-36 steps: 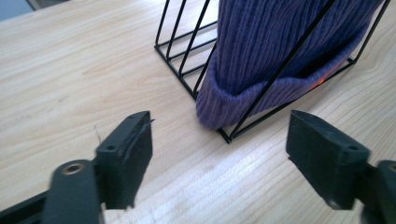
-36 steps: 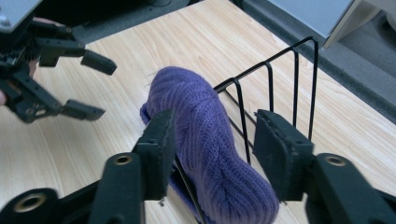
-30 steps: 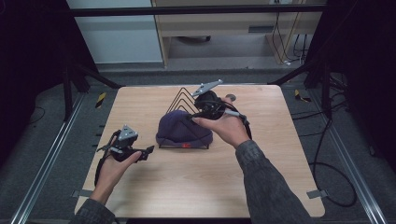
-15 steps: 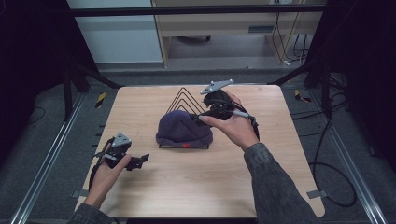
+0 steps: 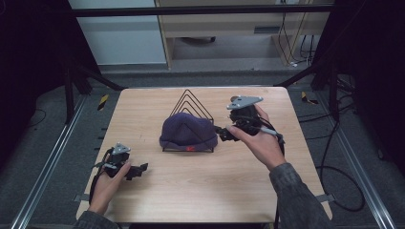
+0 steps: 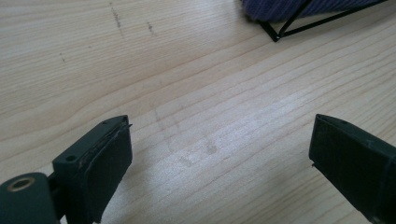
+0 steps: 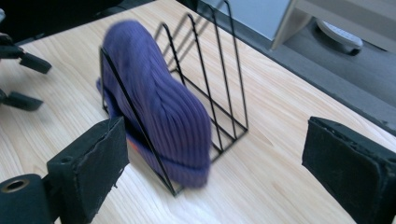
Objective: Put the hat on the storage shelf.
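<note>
Resting in a black wire rack [image 5: 193,107] at the middle of a pale wooden table [image 5: 200,191], a purple knit beanie [image 5: 187,131] leans against the rack's triangular dividers, its brim toward the front edge (a small red mark shows there in the high view). The right gripper [image 5: 226,133] hovers just beside the beanie's right side, jaws spread wide with nothing between them; its own camera looks across the hat [image 7: 159,107] and rack [image 7: 219,79]. The left gripper [image 5: 137,170] sits low at the table's near-left corner, well apart from the rack, its jaws likewise released over bare wood [image 6: 196,93].
</note>
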Demonstrator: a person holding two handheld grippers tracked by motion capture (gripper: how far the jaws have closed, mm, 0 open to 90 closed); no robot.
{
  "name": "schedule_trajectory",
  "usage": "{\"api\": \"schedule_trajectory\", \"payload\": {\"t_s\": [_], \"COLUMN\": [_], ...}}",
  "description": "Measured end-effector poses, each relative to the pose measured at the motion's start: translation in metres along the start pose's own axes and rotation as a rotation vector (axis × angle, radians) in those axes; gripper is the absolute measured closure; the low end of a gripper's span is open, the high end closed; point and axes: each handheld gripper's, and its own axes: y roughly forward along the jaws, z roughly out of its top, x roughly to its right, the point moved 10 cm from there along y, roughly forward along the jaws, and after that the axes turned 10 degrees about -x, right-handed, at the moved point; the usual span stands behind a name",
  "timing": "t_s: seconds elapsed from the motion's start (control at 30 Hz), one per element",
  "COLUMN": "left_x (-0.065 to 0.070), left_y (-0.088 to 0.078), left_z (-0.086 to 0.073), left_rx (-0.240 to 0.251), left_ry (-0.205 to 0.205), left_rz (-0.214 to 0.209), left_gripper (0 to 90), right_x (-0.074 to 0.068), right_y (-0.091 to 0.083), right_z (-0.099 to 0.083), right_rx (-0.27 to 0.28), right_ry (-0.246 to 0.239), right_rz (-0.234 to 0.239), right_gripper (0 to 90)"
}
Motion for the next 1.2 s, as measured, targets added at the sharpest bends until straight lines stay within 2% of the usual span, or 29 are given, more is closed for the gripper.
{"api": "schedule_trajectory", "payload": {"t_s": [0.07, 0.27, 0.43, 0.6, 0.77, 0.93, 1.1, 1.2], "left_x": [0.000, 0.000, -0.001, 0.001, -0.001, -0.001, -0.002, -0.002], "left_y": [0.002, 0.009, 0.010, 0.013, 0.015, 0.016, 0.016, 0.016], "left_z": [-0.001, -0.004, -0.004, -0.005, -0.004, -0.004, -0.003, -0.003], "left_rx": [-0.008, -0.037, -0.034, -0.037, -0.022, -0.011, 0.003, 0.007], "left_ry": [-0.009, 0.000, 0.002, 0.054, 0.048, 0.042, 0.043, 0.043], "left_rz": [-0.001, 0.011, 0.015, 0.043, 0.045, 0.050, 0.053, 0.053], "left_gripper": [5.5, 5.1, 4.4, 1.4, 0.0, 0.0, 0.0, 0.0], "right_x": [0.005, 0.022, 0.031, 0.029, 0.022, 0.022, 0.025, 0.025], "right_y": [-0.005, -0.012, -0.010, 0.007, 0.015, 0.018, 0.020, 0.025], "right_z": [-0.011, -0.045, -0.071, -0.094, -0.106, -0.120, -0.136, -0.149], "right_rx": [-0.004, -0.029, -0.049, -0.088, -0.103, -0.115, -0.111, -0.133], "right_ry": [0.014, 0.052, 0.096, 0.124, 0.126, 0.133, 0.171, 0.182], "right_rz": [-0.009, -0.026, -0.027, -0.028, -0.014, -0.009, -0.005, -0.001], "right_gripper": [6.7, 6.7, 7.0, 7.5, 6.8, 6.5, 6.3, 6.3]}}
